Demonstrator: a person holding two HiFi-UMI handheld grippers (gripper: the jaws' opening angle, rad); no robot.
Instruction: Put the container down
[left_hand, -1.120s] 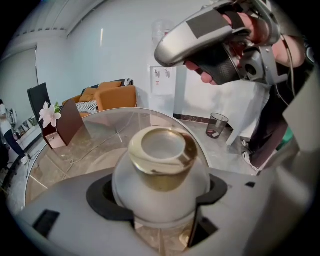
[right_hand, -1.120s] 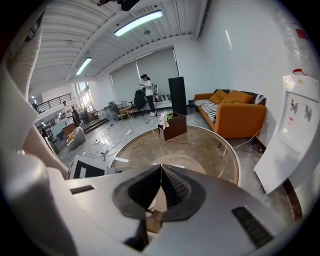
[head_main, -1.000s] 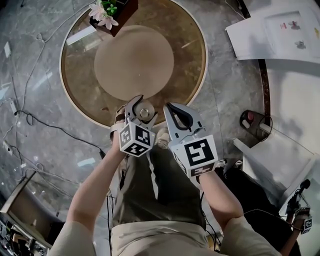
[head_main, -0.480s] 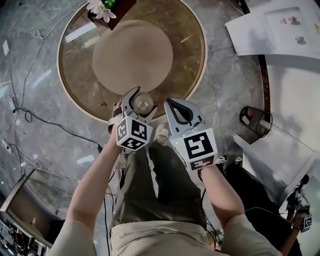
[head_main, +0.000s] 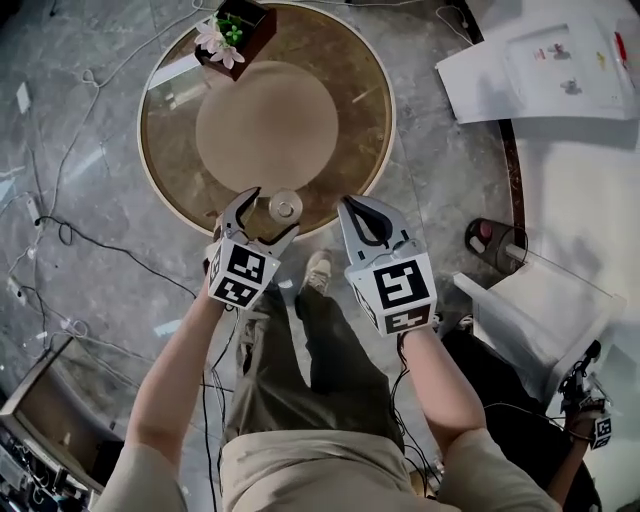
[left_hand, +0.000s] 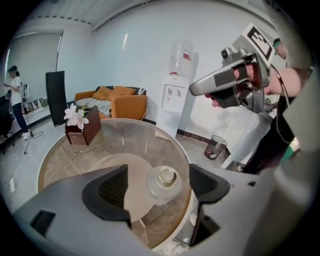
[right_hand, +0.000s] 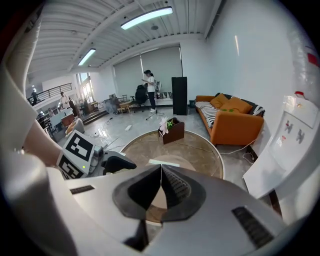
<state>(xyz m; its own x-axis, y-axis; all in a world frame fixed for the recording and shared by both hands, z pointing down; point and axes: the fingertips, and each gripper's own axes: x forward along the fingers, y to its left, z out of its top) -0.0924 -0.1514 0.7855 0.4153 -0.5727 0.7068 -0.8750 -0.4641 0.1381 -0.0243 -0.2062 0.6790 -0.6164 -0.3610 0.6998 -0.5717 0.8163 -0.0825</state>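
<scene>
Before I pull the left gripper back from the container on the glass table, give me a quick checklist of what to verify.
1. Left gripper jaws apart: ok.
2. Container free of both jaws, with a gap on each side: ok.
3. Container upright: ok.
4. Container's base fully resting on the glass table: cannot tell. It looks set down, close to the near rim.
5. Right gripper shut, holding nothing, off to the container's side: ok.
</scene>
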